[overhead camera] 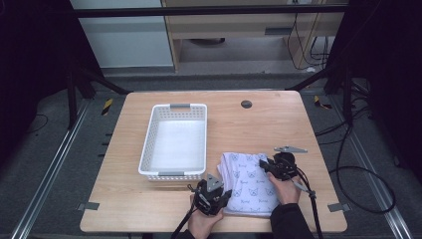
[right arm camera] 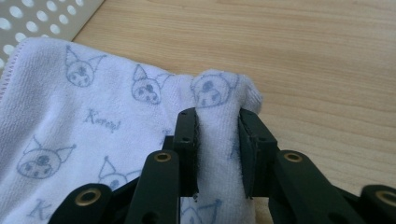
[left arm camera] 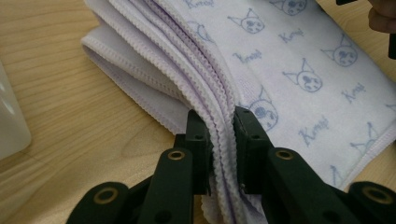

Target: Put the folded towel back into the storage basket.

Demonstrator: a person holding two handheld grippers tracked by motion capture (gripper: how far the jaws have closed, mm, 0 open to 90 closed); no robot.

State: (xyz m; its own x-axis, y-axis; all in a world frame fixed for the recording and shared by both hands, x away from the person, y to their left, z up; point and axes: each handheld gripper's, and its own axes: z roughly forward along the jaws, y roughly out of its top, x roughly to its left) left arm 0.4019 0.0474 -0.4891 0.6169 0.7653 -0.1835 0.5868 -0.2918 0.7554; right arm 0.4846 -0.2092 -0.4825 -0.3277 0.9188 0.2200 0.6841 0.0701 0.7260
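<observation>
A folded white towel printed with blue cat faces lies on the wooden table at the front right. My left gripper is at the towel's near left corner, and in the left gripper view its black jaws pinch the stacked hemmed edges of the towel. My right gripper is at the towel's far right corner; in the right gripper view its jaws squeeze a raised fold of the towel. Both grippers are shut on cloth.
A white perforated plastic basket stands just left of the towel, long side running away from me. A small dark round grommet sits in the table at the back. Cables trail off the table's right side.
</observation>
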